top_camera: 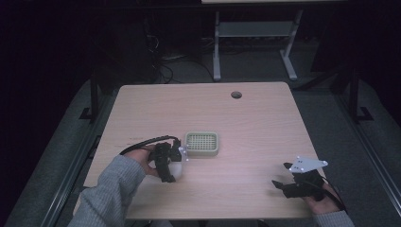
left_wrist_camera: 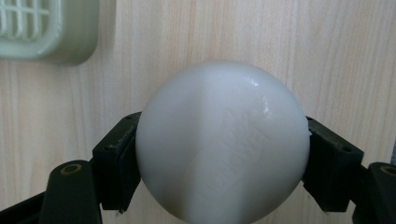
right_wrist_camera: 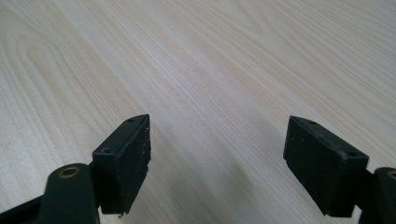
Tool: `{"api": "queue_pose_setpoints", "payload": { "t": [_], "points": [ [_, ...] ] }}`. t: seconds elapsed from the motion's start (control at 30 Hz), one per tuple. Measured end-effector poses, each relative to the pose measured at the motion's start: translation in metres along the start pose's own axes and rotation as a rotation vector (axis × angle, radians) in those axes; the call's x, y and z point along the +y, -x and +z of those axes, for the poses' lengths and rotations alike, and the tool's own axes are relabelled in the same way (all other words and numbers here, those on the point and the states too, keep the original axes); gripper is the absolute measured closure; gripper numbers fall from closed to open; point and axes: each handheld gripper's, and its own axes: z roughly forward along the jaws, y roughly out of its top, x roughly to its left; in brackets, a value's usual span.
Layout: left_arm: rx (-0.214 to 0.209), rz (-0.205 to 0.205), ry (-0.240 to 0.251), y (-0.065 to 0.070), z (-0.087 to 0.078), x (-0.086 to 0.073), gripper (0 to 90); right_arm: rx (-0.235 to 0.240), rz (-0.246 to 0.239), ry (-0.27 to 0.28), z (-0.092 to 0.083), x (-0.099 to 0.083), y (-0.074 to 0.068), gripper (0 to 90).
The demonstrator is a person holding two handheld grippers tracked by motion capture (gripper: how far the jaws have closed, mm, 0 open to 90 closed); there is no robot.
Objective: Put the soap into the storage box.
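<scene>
i have the left gripper [top_camera: 176,166] clamped on a smooth white ball [left_wrist_camera: 223,140], its two black jaws pressed against the ball's left and right sides. in the left gripper view the ball bulges well past the pads toward the camera and covers most of the wood beneath it, so i cannot tell whether it rests on the table [top_camera: 265,123] or hangs just above it. in the high view the ball shows as a pale round shape at the tip of that gripper, near the front left part of the light wooden table.

just beside it, toward the table's middle, lies a pale green square tray with a grid top [top_camera: 201,143]. its rounded corner also appears in the upper left of the left gripper view [left_wrist_camera: 70,42], close to the ball but not touching it.

the right gripper [top_camera: 282,177] sits at the front right edge of the table, well apart from the ball and the tray, with its grey three-cornered plate on top. its jaws stand wide apart with nothing between them, and bare wood grain shows in the gap in the right gripper view [right_wrist_camera: 217,154].

a round cable hole [top_camera: 236,94] sits near the table's far edge.
</scene>
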Motion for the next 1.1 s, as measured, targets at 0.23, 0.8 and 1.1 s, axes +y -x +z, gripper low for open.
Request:
{"api": "queue_pose_setpoints", "payload": {
  "t": [0.23,0.8,1.1],
  "points": [
    [0.003,0.011,0.001,-0.006,-0.003,0.011,24.0,-0.002,-0.002,0.002,0.0,0.001,0.0,22.6],
    [0.017,0.024,-0.009,-0.02,-0.011,0.029,23.9,-0.003,0.002,0.001,-0.001,0.0,0.0,21.9],
    [0.019,0.032,-0.005,-0.027,-0.016,0.041,23.9,0.0,0.001,0.002,0.0,0.001,0.0,21.9]
  ]
}}
